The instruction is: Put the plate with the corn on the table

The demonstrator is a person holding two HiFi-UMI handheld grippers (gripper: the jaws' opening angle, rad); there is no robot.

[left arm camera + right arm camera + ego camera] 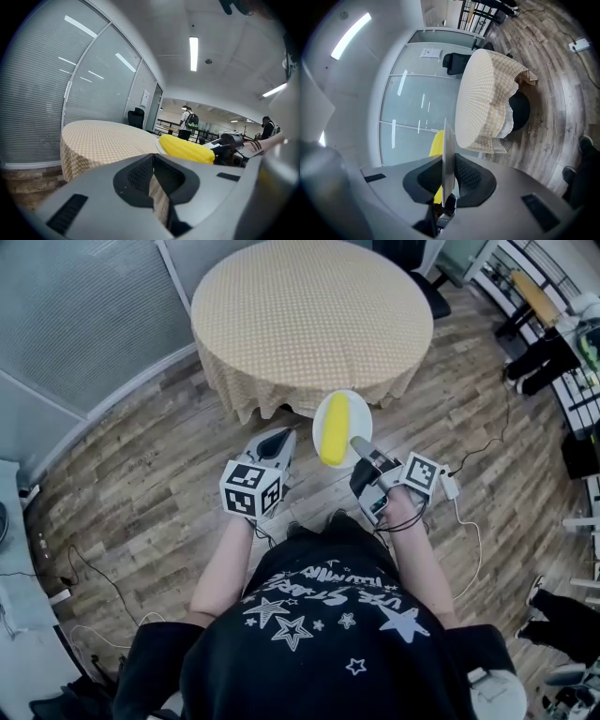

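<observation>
**Inspector:** Where is the plate?

**Assessor:** The plate [360,416] is off the desk [309,315]. It is carried in the air at frame centre, just below the desk's near edge in the head view. The corn [335,427] lies lengthwise on it.

**Inspector:** How is it held?

**Assessor:** The right gripper [364,450] is clamped on the rim [447,154] at the plate's lower right. That hold keeps the jaws off the corn. The left gripper [277,444] sits just left of the plate and apart from it, with its jaws drawn together on nothing.

**Inspector:** Is there room to move?

**Assessor:** The desk top at upper centre is bare, and its cloth [281,395] hangs over the edge. In my judgement the plate must rise over that edge before it goes forward. With only one side of the rim held, the plate could tip and the corn could roll.
</observation>
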